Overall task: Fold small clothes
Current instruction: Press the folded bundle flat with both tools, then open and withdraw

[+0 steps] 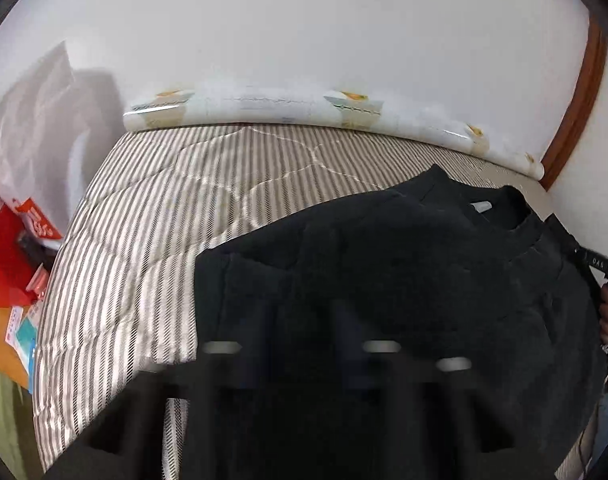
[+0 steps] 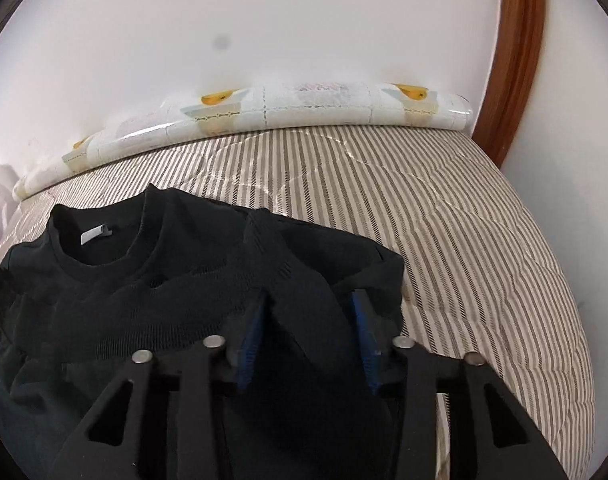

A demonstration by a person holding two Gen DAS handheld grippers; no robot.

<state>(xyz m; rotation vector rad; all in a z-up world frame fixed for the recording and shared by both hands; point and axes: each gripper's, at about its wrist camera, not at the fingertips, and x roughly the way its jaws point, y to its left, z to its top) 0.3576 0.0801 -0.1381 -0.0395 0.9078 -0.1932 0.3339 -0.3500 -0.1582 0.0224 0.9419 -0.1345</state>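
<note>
Black shirt (image 2: pixel 175 280), blank white neck tag (image 2: pixel 95 235), between parted right hand-held gripper (image 2: pixel 308 320); left hand-held gripper (image 1: pixel 304 344) closed.

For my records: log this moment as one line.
black shirt on striped bed | left gripper shut | right gripper around fabric

I see the shirt (image 2: pixel 151 280) lying on the bed (image 2: pixel 444 216), its collar toward the far wall (image 2: pixel 304 20), roll (image 2: pixel 304 104) behind it.

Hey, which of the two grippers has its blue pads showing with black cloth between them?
The right gripper: its blue pads stand apart around a fold of the black shirt. The left gripper's pads are hidden by dark cloth.
</note>
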